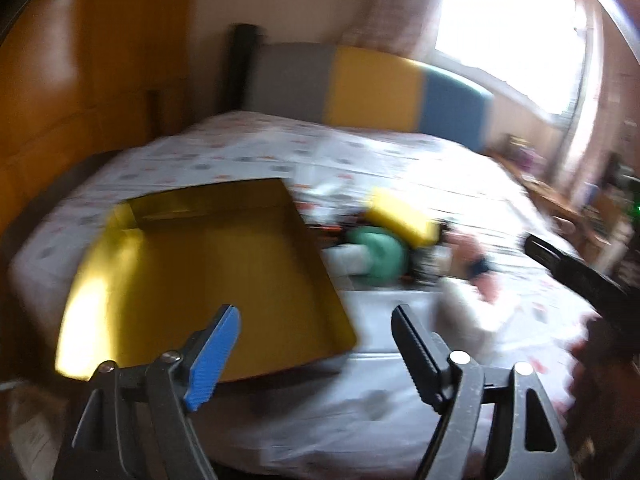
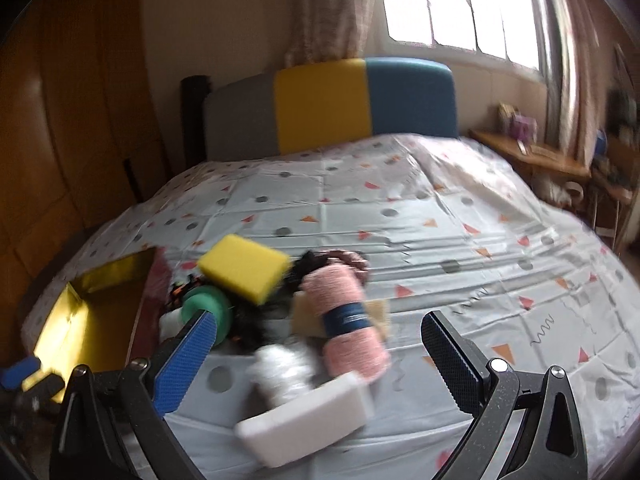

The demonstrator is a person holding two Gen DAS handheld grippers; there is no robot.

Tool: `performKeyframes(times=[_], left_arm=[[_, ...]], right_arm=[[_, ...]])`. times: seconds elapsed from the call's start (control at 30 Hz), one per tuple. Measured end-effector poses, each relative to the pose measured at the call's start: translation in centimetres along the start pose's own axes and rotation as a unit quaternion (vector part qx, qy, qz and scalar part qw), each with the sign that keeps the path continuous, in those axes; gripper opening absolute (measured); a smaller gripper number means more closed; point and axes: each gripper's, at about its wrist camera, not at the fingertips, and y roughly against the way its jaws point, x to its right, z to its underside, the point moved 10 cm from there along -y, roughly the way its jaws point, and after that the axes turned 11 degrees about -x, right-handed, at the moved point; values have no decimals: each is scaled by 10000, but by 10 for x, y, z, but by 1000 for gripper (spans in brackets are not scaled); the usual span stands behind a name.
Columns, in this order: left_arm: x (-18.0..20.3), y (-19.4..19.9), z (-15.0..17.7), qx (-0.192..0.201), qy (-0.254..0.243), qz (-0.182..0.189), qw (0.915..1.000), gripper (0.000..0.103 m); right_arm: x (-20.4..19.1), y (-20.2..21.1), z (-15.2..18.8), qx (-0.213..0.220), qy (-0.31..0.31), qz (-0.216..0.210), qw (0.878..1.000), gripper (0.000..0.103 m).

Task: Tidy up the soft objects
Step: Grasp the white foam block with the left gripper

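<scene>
White foam block (image 2: 308, 420) lies between right claw's (image 2: 322, 338) spread fingers.

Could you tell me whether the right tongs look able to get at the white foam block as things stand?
Probably yes: the right tongs are open and empty, and the white foam block lies on the bedsheet directly ahead, its near side uncovered.

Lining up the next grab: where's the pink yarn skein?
Right wrist view, center: pink yarn skein lies on the bed between yellow sponge and white block.
</scene>
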Motion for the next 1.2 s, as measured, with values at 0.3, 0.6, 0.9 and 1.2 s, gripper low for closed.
performKeyframes(times=[0.3, 0.6, 0.9, 1.2], left_arm=[[105, -43, 1, -634, -1529, 644, 9841, 80], [161, -93, 19, -1332, -2135, 1058, 9620, 73], [182, -112, 35, -1611, -2305, 1336, 9503, 21], [125, -73, 57, -1333, -2029, 1494, 9585, 20]], right_arm=[[110, -29, -1, -526, -1199, 105, 9913, 103], [112, -36, 0, -590, -1546, -270, 9858, 103], [121, -43, 3, -710, -1835, -399, 9796, 103], [91, -51, 7, -991, -1455, -861, 9806, 103]])
